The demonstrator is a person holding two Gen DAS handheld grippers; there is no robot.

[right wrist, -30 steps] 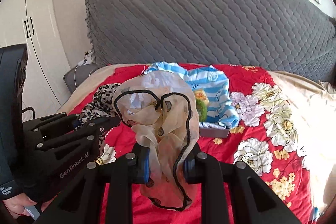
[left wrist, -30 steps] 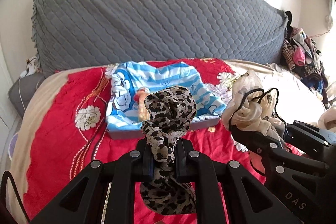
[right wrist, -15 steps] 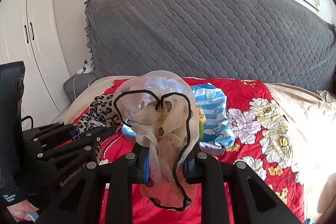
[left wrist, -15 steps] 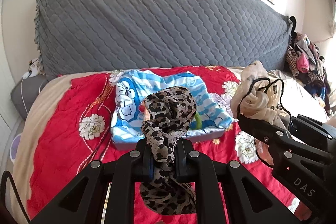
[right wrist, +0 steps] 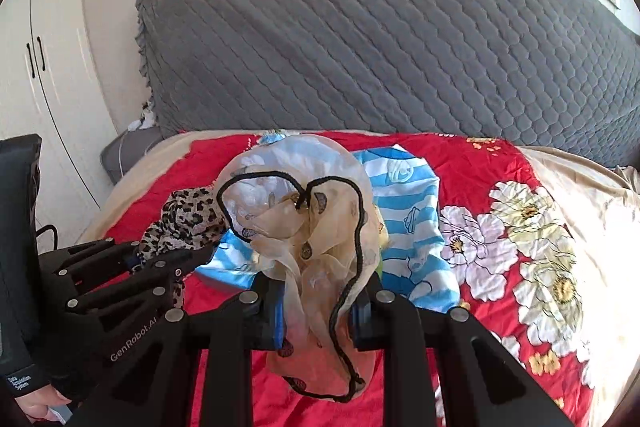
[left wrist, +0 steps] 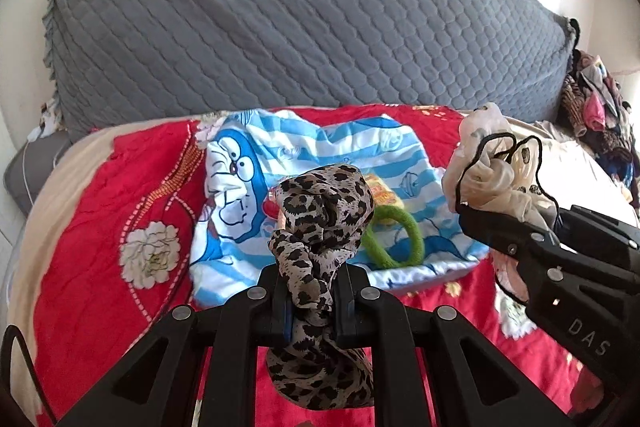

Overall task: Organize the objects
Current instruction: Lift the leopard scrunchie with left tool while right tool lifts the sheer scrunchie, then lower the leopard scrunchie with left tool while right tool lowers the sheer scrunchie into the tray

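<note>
Left tongs [left wrist: 312,301]: clenched on leopard-print scarf [left wrist: 320,223]; cloth bunched above the fingers, tail hanging below them, over the bed.
Right tongs [right wrist: 316,307]: clenched on sheer cream scarf w/ black edging [right wrist: 304,223]; puffs up above the fingers, rest droops under them.
Both tongs: side by side over the bed's near part, apart, not touching; each shows in the other's cam – right tongs at right edge of left view, left tongs at lower left of right view.
Blue-striped cartoon cloth [left wrist: 320,155]: spread over a low box on the bed, just past both scarves; grey box edge [left wrist: 432,281] peeks out at near side.
Green hair tie [left wrist: 394,237]: lies on the striped cloth, right of leopard scarf in left view.
Yellow-orange item [left wrist: 382,189]: on the striped cloth, just behind green tie; can't tell what it is.
Bed [left wrist: 100,211]: red floral cover, beige sheet at the sides.
Headboard [left wrist: 300,19]: grey quilted, behind the bed.
Clothes pile [left wrist: 596,111]: far right, beside headboard.
Wardrobe [right wrist: 40,67]: white doors, left in right view.
Person: hand [right wrist: 40,401] + dark sleeve at lower left, on left tongs' grip.
</note>
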